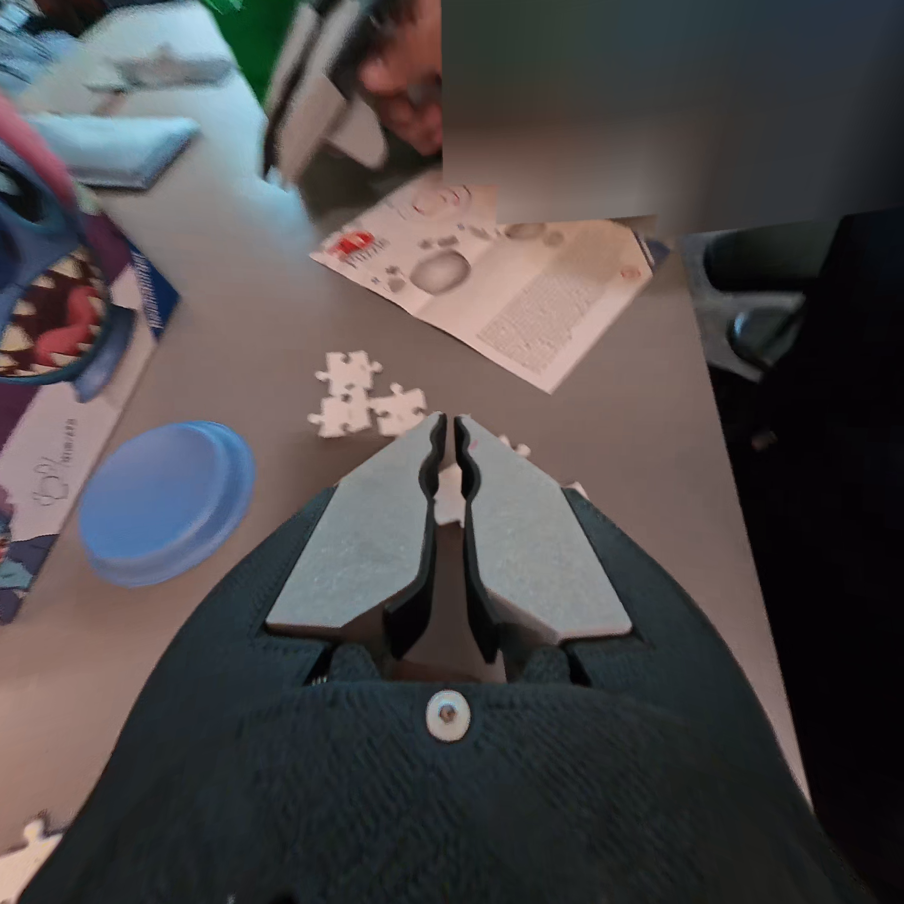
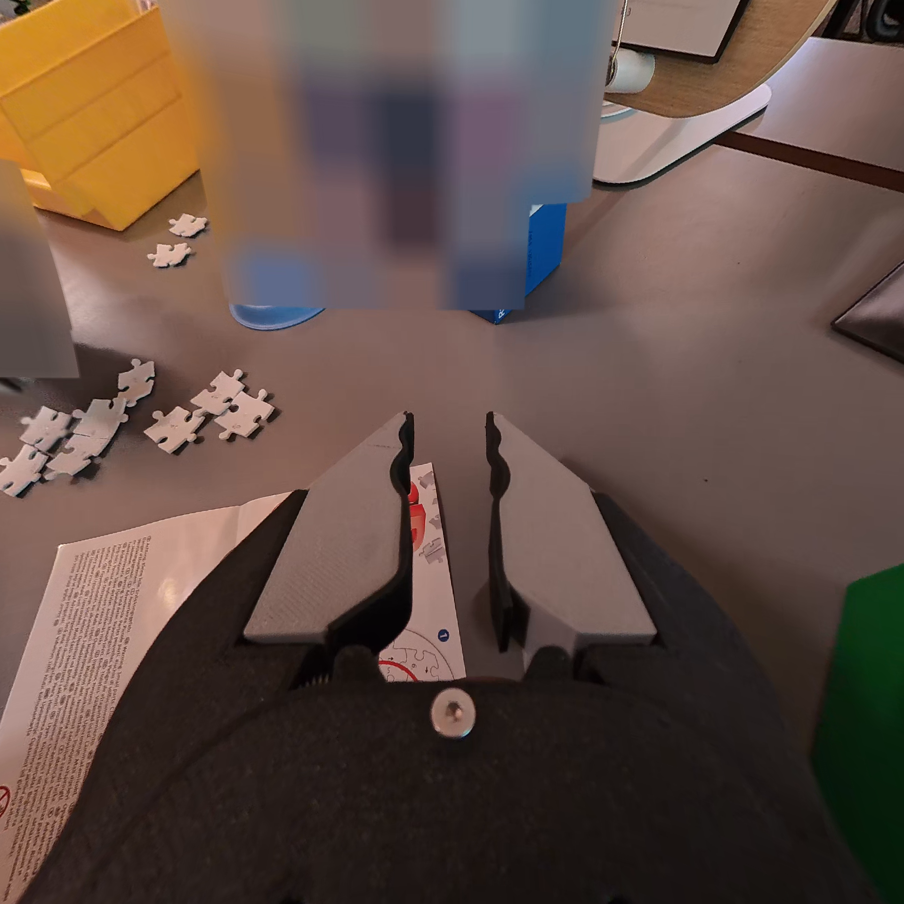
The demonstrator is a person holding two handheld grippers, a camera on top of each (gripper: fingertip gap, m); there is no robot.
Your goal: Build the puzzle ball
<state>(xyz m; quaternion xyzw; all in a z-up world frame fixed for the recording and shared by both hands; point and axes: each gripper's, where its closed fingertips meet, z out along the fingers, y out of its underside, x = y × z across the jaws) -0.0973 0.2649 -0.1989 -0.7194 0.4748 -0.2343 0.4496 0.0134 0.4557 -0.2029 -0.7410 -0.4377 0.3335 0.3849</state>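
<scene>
Near the far-left corner of the grey worktop (image 2: 636,391), in the right wrist view, a yellow box (image 2: 93,112) lies tipped, its open side partly visible; I cannot tell what is inside it. Two white puzzle pieces (image 2: 178,239) lie just in front of it, and a bigger group of white pieces (image 2: 137,420) is spread toward the left edge, some of them touching each other. A blue carton (image 2: 543,254) stands farther back, mostly covered by a blurred patch, and a blue round lid (image 2: 274,315) shows a little under the same patch. The right gripper (image 2: 450,425) hangs low over the worktop with its fingers apart and nothing between them; under it lies the printed instruction sheet (image 2: 112,611), near the front edge. In the left wrist view the left gripper (image 1: 450,425) points down at the worktop with its fingers almost together; a white piece (image 1: 450,494) shows in the narrow gap behind the tips, but I cannot tell if it is pinched or only lying below. Three joined white pieces (image 1: 362,396) lie just beyond the tips. The blue lid (image 1: 161,504) rests to the left, partly on a flat printed puzzle box (image 1: 63,430), and the same sheet (image 1: 494,293) lies farther back.
</scene>
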